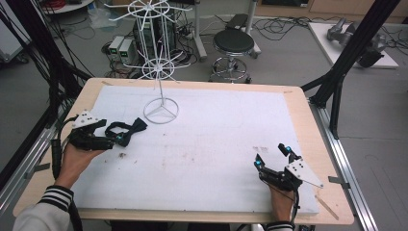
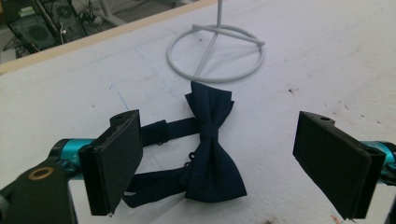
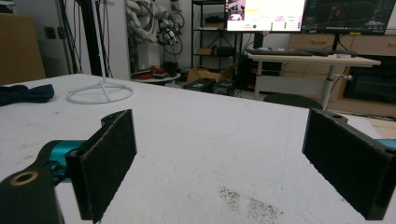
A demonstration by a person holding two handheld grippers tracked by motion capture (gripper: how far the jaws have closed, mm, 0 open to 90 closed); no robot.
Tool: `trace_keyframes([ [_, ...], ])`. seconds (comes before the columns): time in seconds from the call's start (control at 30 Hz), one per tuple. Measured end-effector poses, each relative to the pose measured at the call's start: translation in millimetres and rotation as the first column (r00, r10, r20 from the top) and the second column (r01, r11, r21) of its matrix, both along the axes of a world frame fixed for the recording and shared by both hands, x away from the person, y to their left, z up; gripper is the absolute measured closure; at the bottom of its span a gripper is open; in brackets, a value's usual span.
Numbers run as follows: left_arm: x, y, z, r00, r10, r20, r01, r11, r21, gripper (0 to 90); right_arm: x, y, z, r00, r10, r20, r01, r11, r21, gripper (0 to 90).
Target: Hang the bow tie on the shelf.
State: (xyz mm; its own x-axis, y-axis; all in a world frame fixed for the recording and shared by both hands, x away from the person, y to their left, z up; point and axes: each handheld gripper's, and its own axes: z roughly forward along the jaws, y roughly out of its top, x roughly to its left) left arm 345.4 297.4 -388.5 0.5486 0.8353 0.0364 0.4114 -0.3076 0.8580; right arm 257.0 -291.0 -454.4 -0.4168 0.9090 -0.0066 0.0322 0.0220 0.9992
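A dark navy bow tie (image 1: 126,132) with its neck strap lies flat on the white foam sheet (image 1: 202,149) at the left. My left gripper (image 1: 117,135) is open right at it; in the left gripper view the bow tie (image 2: 210,149) lies between and just beyond the two black jaws, the strap running behind the left one. The midpoint of the left gripper (image 2: 231,163) is over the bow. A white wire display stand (image 1: 161,57) rises from a ring base (image 1: 161,110) behind the tie. My right gripper (image 1: 272,157) rests open near the front right, holding nothing.
The stand's ring base (image 2: 215,51) sits just past the bow tie. In the right gripper view the base (image 3: 99,92) and the tie (image 3: 23,94) lie far left. A stool (image 1: 233,45), cables and black frame posts stand beyond the table. Brown specks (image 1: 261,149) mark the foam.
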Motion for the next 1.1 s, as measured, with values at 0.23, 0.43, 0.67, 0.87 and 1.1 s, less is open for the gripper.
trace_keyframes([
  [0.23,8.7,-2.3,0.5,0.9981,0.0,-0.062,0.003,0.9986,0.053,16.2,-0.3,0.0,0.1,1.0,0.001,-0.002,-0.001,1.0,0.004,9.0],
  [0.43,16.8,-6.9,-1.1,0.9938,-0.006,-0.111,0.016,0.996,0.088,16.5,-0.4,-0.1,-0.1,1.0,-0.002,-0.003,0.002,1.0,0.006,9.0],
  [0.67,26.4,-13.2,-5.9,0.9814,0.004,-0.192,0.024,0.9896,0.142,17.4,-0.2,-0.3,0.0,1.0,-0.004,0.001,0.004,1.0,0.003,9.0],
  [0.87,33.8,-15.0,-7.8,0.9661,0.02,-0.257,0.024,0.9857,0.167,18.5,-0.4,-0.5,-0.1,1.0,-0.004,-0.003,0.004,0.9999,0.01,9.0],
  [1.1,40.8,-16.4,-11.7,0.9485,0.037,-0.315,0.022,0.9834,0.18,21.9,-0.4,-0.3,-0.1,1.0,-0.006,-0.001,0.006,0.9999,0.009,9.0],
])
